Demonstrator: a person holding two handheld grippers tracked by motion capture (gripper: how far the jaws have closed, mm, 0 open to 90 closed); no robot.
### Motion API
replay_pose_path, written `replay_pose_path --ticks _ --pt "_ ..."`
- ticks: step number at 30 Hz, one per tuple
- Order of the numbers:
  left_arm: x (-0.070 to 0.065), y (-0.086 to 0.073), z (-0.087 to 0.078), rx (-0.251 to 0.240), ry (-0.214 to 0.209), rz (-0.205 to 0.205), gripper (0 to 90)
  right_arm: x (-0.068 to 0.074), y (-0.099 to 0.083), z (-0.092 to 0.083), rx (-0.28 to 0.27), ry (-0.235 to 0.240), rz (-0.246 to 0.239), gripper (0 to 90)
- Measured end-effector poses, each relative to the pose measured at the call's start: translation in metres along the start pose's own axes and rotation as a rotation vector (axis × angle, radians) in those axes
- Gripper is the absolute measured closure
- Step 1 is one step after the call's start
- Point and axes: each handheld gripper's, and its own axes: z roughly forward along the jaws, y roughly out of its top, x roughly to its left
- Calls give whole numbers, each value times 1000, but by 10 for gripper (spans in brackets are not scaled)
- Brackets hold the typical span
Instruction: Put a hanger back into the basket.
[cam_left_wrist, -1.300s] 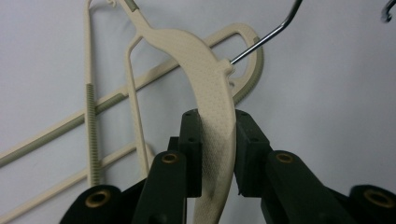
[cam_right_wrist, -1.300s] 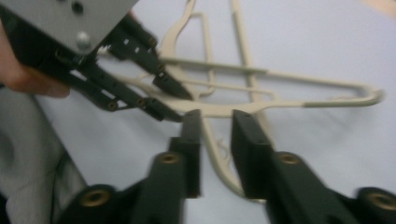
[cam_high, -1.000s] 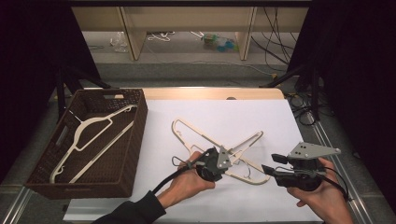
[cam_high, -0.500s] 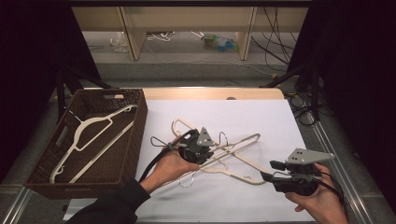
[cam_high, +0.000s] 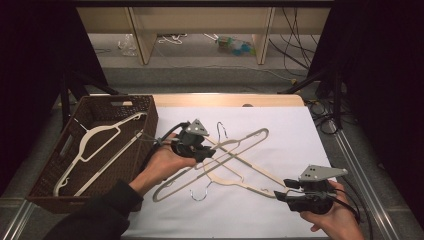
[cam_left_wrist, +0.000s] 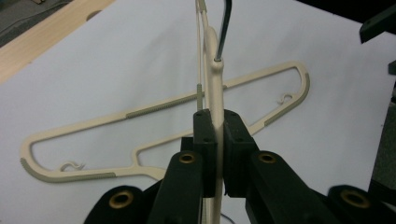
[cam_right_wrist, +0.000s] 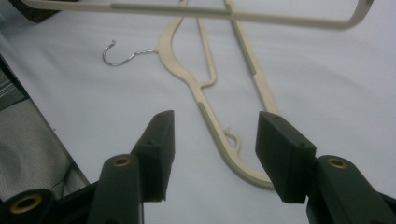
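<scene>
One hanger (cam_high: 100, 145) lies in our basket (cam_high: 145, 107) already. Our left gripper (cam_high: 200, 149) pinches another hanger (cam_high: 240, 142). Our right gripper (cam_high: 285, 192) is open by the last hanger (cam_high: 235, 181).

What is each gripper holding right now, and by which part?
The left gripper is shut on a cream hanger, clamped just below its metal hook. The right gripper is open and holds nothing.

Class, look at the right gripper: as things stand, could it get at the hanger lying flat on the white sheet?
Probably yes. The right gripper has open jaws aimed at the near end of the flat hanger with nothing between. The lifted hanger, clamped by the left gripper, crosses farther along.
</scene>
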Motion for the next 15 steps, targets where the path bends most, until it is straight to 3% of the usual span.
replay_pose_path --ticks 1,2,8,10,15 --pt "0 0 0 0 0 0 861 0 0 0 0 0 0 480" --pt "3 2 -8 -14 -5 -28 861 0 -1 1 -2 3 5 469" --pt "8 6 -26 -46 -11 -46 861 2 -4 8 -12 3 5 421" --pt "10 8 -40 -89 -33 -86 861 2 -5 10 -22 -1 -4 415" --pt "13 10 -62 -132 -35 -103 861 3 -8 13 -46 -6 -7 398"
